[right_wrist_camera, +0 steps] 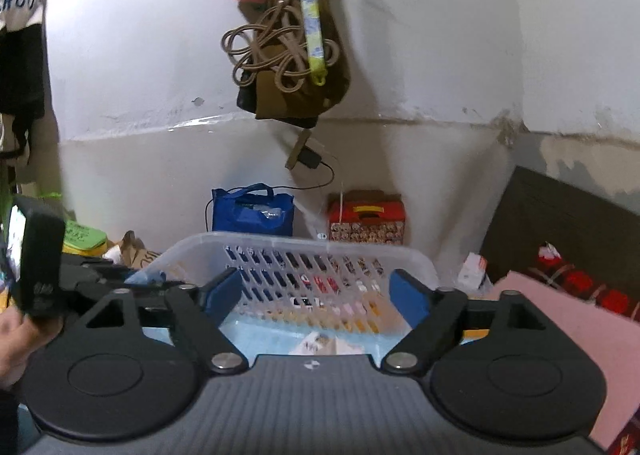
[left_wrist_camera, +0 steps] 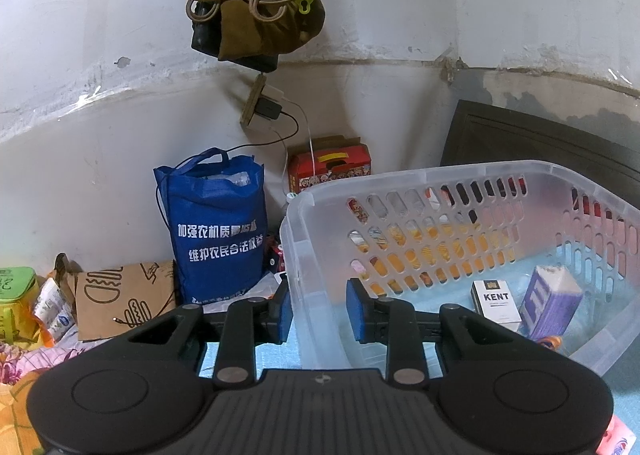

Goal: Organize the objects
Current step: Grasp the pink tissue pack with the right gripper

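Here — left gripper (left_wrist_camera: pixel 319 309) astride basket (left_wrist_camera: pixel 460 171) rim

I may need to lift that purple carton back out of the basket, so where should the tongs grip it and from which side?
Grip the purple carton across its narrower faces near the top, coming from above. It leans tilted inside the basket, whose walls block a level approach, and the Kent pack crowds one side.
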